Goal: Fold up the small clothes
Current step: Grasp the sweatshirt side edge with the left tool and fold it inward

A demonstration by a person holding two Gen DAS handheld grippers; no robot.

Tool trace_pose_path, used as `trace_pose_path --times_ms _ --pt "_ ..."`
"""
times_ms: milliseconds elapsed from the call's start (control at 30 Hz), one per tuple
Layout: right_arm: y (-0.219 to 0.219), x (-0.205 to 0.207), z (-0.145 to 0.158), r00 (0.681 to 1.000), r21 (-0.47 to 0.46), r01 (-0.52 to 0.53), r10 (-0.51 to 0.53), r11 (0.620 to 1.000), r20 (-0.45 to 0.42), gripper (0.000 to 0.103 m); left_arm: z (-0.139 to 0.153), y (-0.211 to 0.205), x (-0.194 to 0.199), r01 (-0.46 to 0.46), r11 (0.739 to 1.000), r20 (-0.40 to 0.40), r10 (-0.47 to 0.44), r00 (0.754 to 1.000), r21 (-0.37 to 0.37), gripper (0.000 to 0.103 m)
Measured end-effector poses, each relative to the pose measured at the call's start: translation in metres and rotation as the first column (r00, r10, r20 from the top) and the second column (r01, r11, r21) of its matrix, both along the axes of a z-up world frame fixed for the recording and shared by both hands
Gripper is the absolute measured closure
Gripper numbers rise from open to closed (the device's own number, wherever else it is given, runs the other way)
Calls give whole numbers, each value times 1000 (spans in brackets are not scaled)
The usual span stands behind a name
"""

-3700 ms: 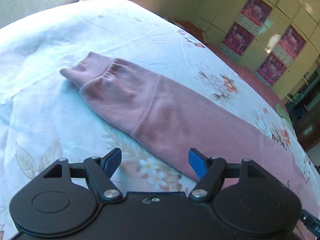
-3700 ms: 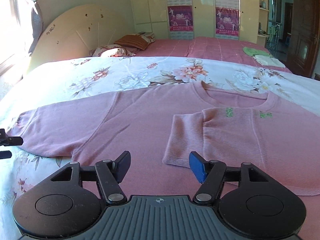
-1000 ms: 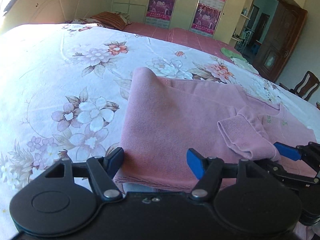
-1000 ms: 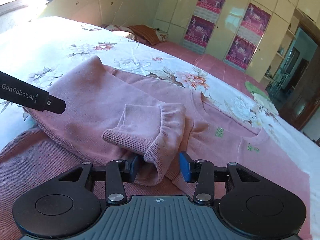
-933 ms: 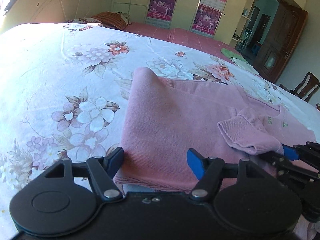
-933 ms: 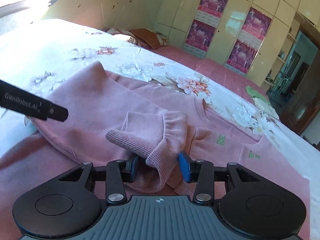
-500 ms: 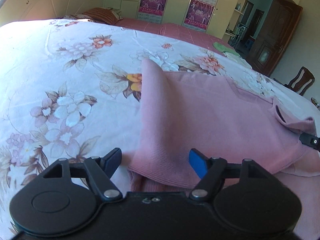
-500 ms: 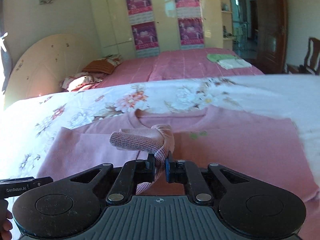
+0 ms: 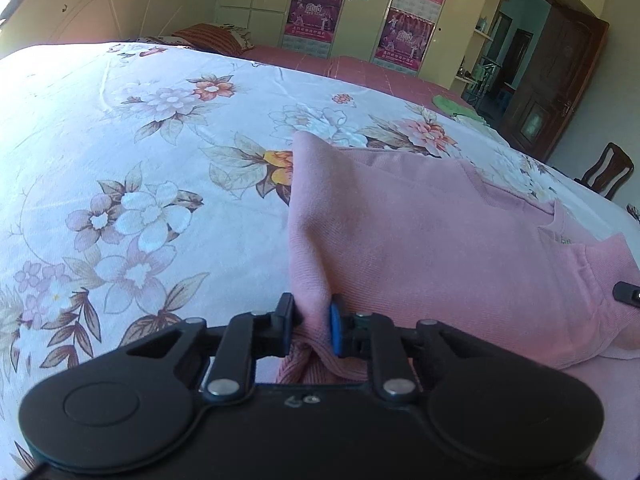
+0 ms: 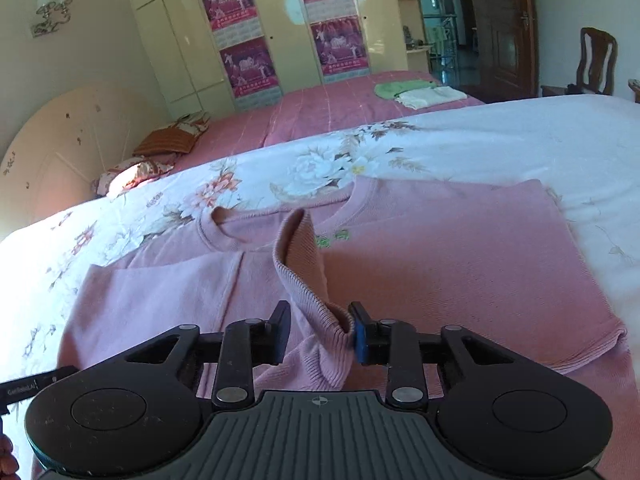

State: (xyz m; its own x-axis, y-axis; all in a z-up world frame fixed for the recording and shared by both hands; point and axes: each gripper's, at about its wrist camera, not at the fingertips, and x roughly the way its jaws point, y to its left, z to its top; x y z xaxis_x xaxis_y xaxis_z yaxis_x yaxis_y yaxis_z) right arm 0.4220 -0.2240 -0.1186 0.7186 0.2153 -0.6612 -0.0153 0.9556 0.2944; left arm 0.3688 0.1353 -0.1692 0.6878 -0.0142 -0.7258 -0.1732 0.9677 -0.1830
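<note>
A pink sweater (image 10: 440, 280) lies front up on the flowered bed (image 9: 120, 160), close to its near edge, with the collar pointing toward the far side. One sleeve is brought across the chest.

The left gripper (image 9: 311, 326) has just been closing and now pinches the sweater's folded side edge down by the hem, with cloth bunched between its pads. The right gripper (image 10: 319, 334) sits over the middle of the garment. Its jaws stand apart with the ribbed cuff (image 10: 300, 248) between them. The cuff rises in a loose peak and leans on the blue pad. As far as we can tell it is not squeezed, so we read that gripper as released.

We judge the step in hand to be laying this sleeve flat across the body, before the side held by the left gripper is dealt with. To do it well, we would lift the right gripper straight up and back. That way the ribbing slides off the pad instead of being dragged along.

The cuff should drop inside the sweater's outline, below the collar and short of the far side edge, which already looks folded straight. A cuff left standing will make a lump in every later fold, so a light press to flatten it seems worth the time.

The left pinch should stay low and firm without pulling. A tug toward the near edge of the bed would skew the long crease running up to the shoulder.
</note>
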Motion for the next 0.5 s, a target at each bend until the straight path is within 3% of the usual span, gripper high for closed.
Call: trace_pose_path --times_ms 167,267,400,500 --pt "-24 1 -11 997 -2 57 -57 998 -42 97 1 1 -5 -9 1000 16 10 1000 -11 91" --pt "-27 2 -14 998 24 27 -26 999 -59 97 3 4 -7 -14 1000 22 14 1000 -17 92" --pt "-29 5 -21 995 54 5 0 999 -98 69 4 8 -10 -30 999 31 31 999 -20 93" --pt "-26 4 -25 993 85 -19 28 996 -115 69 3 10 -10 -33 999 33 34 999 -29 94"
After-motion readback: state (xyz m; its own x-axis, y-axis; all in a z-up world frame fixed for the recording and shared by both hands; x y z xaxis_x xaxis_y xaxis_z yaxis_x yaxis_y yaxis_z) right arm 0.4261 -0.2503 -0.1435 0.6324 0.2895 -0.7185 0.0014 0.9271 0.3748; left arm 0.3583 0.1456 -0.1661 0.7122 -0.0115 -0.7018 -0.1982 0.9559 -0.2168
